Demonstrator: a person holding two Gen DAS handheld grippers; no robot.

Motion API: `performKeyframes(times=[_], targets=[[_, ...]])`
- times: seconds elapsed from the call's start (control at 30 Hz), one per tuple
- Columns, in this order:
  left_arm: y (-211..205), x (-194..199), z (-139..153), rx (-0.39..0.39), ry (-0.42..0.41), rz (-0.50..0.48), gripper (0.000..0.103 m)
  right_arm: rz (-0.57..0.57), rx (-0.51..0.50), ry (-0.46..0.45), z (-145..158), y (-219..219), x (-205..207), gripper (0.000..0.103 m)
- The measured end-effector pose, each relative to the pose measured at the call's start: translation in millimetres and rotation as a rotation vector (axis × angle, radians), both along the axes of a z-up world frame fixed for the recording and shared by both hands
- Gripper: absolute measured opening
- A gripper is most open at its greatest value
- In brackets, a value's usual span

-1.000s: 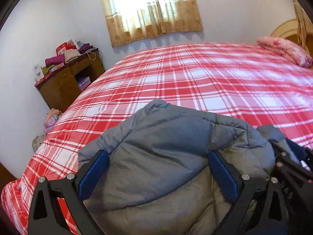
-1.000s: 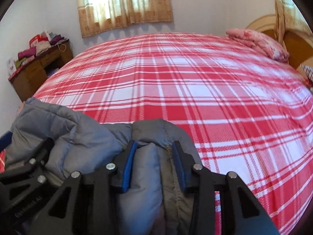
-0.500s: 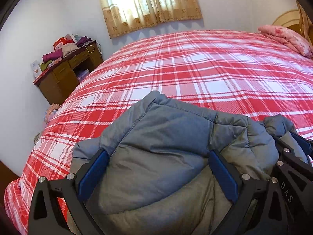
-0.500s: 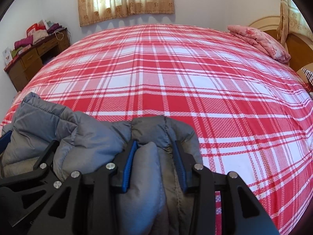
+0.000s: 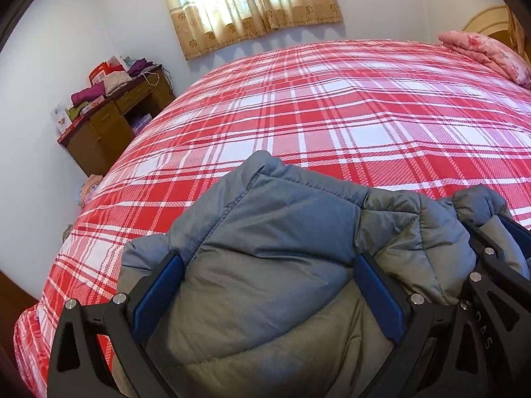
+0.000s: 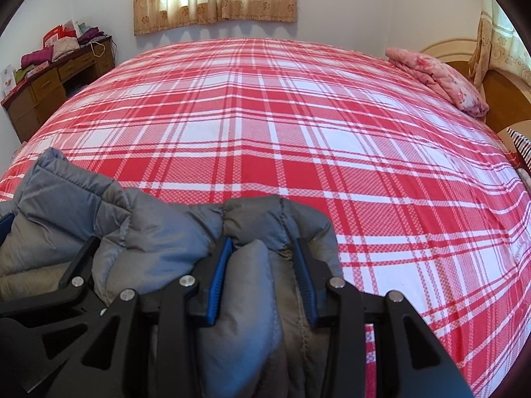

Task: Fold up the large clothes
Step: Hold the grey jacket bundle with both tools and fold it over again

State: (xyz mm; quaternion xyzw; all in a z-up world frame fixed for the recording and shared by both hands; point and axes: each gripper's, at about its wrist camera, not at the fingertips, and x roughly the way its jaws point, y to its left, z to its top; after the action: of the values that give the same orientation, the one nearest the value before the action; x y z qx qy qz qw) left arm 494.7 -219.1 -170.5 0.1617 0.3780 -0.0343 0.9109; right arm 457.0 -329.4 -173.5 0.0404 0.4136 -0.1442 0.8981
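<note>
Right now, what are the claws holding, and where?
Both grip the grey puffy jacket: left claw around a wide padded fold, right claw pinching a seamed edge.

A bed (image 6: pixel 265 126) in red-and-white plaid carries a grey padded jacket (image 6: pixel 149 232) bunched at its near edge, around 7 o'clock, and a folded pink floral quilt (image 6: pixel 438 79) at 2 o'clock.

Grey quilted puffer jacket (image 5: pixel 275 232), bunched up at the near edge of the red plaid bed (image 5: pixel 332 116).
Puffy, stitched in padded panels, blue-grey outer fabric over a duller grey-brown lining; crumpled into thick folds, one corner poking up toward the middle of the bed, the rest heaped low over the bed's near edge.
</note>
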Motion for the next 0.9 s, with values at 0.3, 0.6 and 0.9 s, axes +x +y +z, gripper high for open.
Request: performKeyframes(times=[0.3, 0.6, 0.9], targets=[[-0.8, 0.3, -0.1, 0.008, 0.001, 0.005, 0.102, -0.001, -0.012, 0.004, -0.7, 1.0, 0.5, 0.042], [0.6, 0.3, -1.1, 0.012, 0.003, 0.006, 0.102, 0.0, -0.012, 0.006, -0.6, 1.8, 1.1, 0.042], [-1.9, 6.1, 5.8, 0.045, 0.06, -0.02, 0.102, 0.015, 0.012, -0.005, 0.0, -2.4, 2.0, 0.044]])
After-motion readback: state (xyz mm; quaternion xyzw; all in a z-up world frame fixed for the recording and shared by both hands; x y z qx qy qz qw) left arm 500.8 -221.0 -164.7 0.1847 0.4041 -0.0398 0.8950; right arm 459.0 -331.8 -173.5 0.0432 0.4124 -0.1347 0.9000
